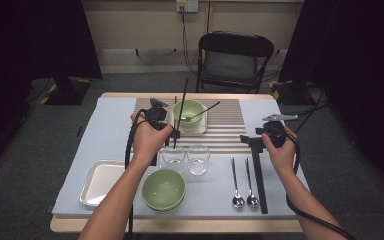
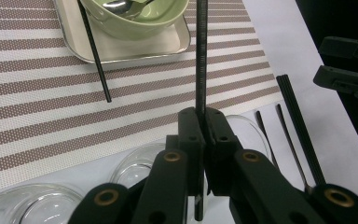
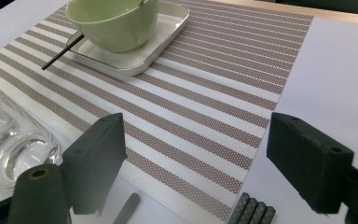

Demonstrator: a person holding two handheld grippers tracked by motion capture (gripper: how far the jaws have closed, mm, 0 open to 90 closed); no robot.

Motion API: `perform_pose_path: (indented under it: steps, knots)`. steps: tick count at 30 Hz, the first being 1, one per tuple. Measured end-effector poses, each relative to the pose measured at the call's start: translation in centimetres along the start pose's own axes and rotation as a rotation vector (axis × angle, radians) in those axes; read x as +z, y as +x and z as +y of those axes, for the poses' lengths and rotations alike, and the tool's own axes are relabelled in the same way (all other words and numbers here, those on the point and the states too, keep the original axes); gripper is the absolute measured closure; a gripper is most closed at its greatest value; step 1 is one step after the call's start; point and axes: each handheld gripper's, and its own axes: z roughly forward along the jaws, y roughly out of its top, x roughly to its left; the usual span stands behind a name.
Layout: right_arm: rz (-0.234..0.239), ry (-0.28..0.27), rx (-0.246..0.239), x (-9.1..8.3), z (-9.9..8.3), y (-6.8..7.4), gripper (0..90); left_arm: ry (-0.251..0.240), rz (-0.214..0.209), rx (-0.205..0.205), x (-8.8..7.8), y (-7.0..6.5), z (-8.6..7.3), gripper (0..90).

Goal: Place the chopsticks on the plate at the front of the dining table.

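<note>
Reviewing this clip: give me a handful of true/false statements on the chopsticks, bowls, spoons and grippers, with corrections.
1. The left gripper is shut on a black chopstick. True.
2. The right gripper grips a spoon. False: its fingers stand apart with nothing between them.
3. A green bowl sits in a small white tray on the striped placemat. True.
4. Both glasses are stacked inside the near bowl. False: they stand side by side on the table, behind the near green bowl.
5. Two spoons lie side by side near the right hand. True.
</note>
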Motion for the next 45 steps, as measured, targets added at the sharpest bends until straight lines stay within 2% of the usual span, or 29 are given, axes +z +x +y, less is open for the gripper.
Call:
perform_pose_path:
  steps: [25,45]
  knots:
    - [-0.007,0.014,0.011,0.0,-1.3,-0.8,18.9,-0.007,0.027,-0.019,-0.3,1.0,0.2,87.2]
    - [-0.045,0.035,0.021,-0.4,-2.4,-2.2,19.6,-0.016,0.034,-0.018,-0.3,1.4,0.2,87.2]
